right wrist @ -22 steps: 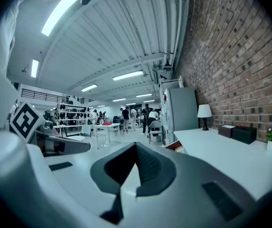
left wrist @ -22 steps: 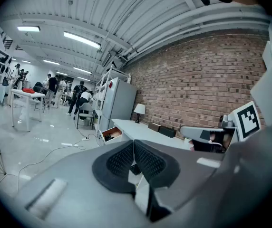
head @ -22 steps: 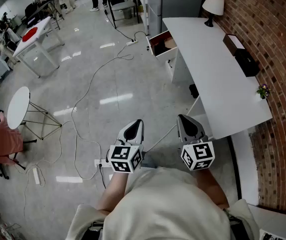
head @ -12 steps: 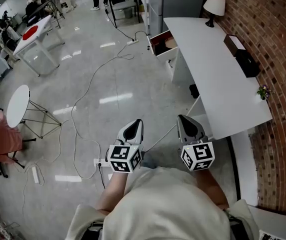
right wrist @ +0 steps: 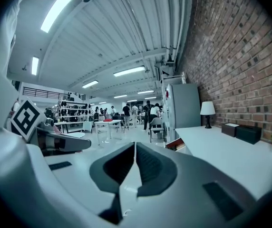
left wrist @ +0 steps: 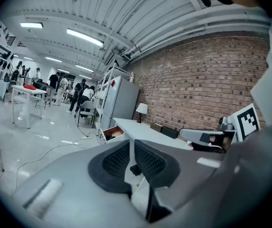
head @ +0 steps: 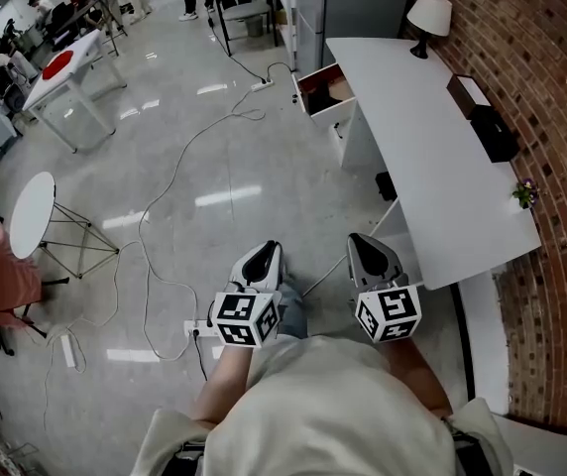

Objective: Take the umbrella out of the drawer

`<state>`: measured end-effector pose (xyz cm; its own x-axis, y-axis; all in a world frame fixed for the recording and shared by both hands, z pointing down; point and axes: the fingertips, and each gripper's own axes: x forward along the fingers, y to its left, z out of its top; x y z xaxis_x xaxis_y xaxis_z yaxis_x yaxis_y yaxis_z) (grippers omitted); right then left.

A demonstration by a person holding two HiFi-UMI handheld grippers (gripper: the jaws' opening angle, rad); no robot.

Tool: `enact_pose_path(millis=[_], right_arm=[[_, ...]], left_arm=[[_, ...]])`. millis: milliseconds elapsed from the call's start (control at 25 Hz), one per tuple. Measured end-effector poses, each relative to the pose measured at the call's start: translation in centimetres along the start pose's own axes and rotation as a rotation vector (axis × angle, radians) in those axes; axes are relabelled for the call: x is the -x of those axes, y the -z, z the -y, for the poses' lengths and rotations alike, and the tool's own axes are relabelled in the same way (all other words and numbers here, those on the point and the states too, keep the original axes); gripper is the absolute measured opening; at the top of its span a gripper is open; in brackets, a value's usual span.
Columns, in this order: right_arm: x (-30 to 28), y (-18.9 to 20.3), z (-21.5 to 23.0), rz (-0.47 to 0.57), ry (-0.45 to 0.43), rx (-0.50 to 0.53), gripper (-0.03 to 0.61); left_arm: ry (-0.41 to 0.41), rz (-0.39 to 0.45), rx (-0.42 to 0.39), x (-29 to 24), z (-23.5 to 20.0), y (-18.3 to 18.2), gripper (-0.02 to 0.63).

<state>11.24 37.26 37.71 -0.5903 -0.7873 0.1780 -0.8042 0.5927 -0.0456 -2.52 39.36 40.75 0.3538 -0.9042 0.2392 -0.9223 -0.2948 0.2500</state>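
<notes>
Floor [head: 214,157], pale and glossy, takes up most of your head view. The long white desk [head: 432,157] runs away from you along the brick wall on your right. At the desk's far end, on the side facing the floor, the drawer [head: 315,102] stands pulled open, well apart from both of your tools.

Your left gripper [head: 262,259] and right gripper [head: 363,249] sit side by side close to your body, pointing roughly level and towards that far end. In each gripper view the jaws are pressed together with nothing between them, so you are carrying nothing.

The drawer lies straight ahead, between the two lines your grippers point along and a little towards the right one. That makes the right gripper slightly the nearer, by my judgement. Inside the drawer you can see a dark lining and something tan. It is too small to tell whether that is the umbrella, or which way its length runs.
</notes>
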Motion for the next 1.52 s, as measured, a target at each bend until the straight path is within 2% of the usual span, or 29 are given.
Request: enact_pose_path(millis=[80, 200, 320, 920, 1240, 1520], right_arm=[[-1.4, 0.0, 0.5, -0.006, -0.008, -0.02, 0.066], [-4.0, -0.1, 1.7, -0.015, -0.025, -0.047, 0.129], [-7.4, -0.7, 3.3, -0.016, -0.03, -0.055, 0.196], [-28.7, -6.8, 8.6, -0.008, -0.049, -0.094, 0.393], [-36.7, -7.5, 11.5, -0.004, 0.012, -0.125, 0.408], [-40.2, -7.0, 13.8, -0.008, 0.067, -0.139, 0.408]], left_arm=[[0.001, 0.0, 0.002, -1.1, -0.9, -0.3, 0.028], [0.025, -0.003, 0.015, -3.6, -2.4, -0.9, 0.118], [0.05, -0.008, 0.014, -7.0, -4.1, -2.0, 0.16], [0.139, -0.021, -0.019, -23.9, -16.4, -11.7, 0.352], [0.2, -0.043, -0.028, -31.4, -21.6, -14.2, 0.37], [0.223, -0.076, -0.026, -36.5, -24.1, -14.6, 0.371]])
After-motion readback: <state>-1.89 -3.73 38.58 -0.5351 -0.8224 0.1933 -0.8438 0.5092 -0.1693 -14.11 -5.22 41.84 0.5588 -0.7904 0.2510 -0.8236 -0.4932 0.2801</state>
